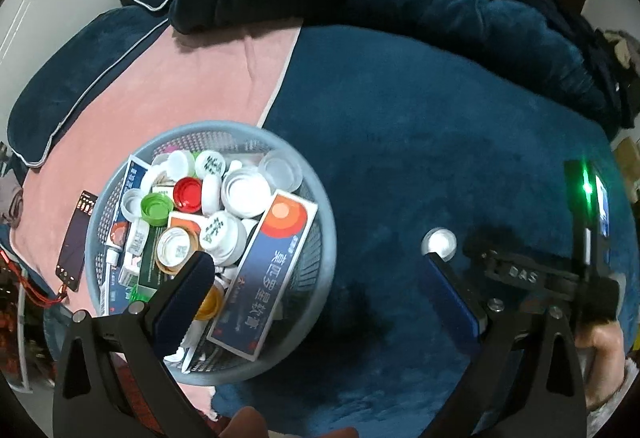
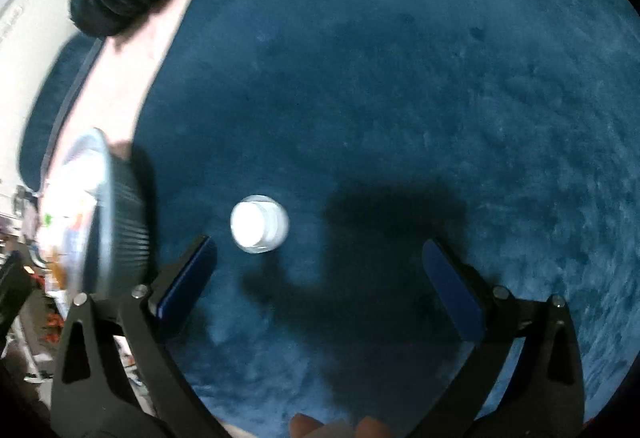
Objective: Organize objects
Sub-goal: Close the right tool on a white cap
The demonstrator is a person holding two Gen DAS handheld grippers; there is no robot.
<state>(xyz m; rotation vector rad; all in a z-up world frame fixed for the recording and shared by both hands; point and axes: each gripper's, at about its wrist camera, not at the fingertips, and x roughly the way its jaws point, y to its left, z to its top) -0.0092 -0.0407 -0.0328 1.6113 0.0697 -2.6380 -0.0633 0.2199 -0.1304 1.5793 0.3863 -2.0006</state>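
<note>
Evidently near completion: one small white cap [image 2: 259, 224], round with a clear rim, lies alone on the blue blanket [image 2: 400, 77], just ahead of the right gripper [image 2: 320, 274], whose fingers stand spread and empty. Beside it the grey basket [image 1: 320, 197] already holds many caps and boxes; the left gripper [image 1: 316, 278] is likewise spread, holding nothing

Both fisheye views bend hard at the edges, with black vignette corners. Light seems to fall from above, casting a dark gripper-shaped shadow on the blue blanket [image 2: 400, 77]. The right wrist view is smeared by motion blur, worst at the basket [image 2: 112, 213]. The white cap [image 2: 256, 224] glares, overexposed. A green LED [image 1: 587, 186] flares.
</note>
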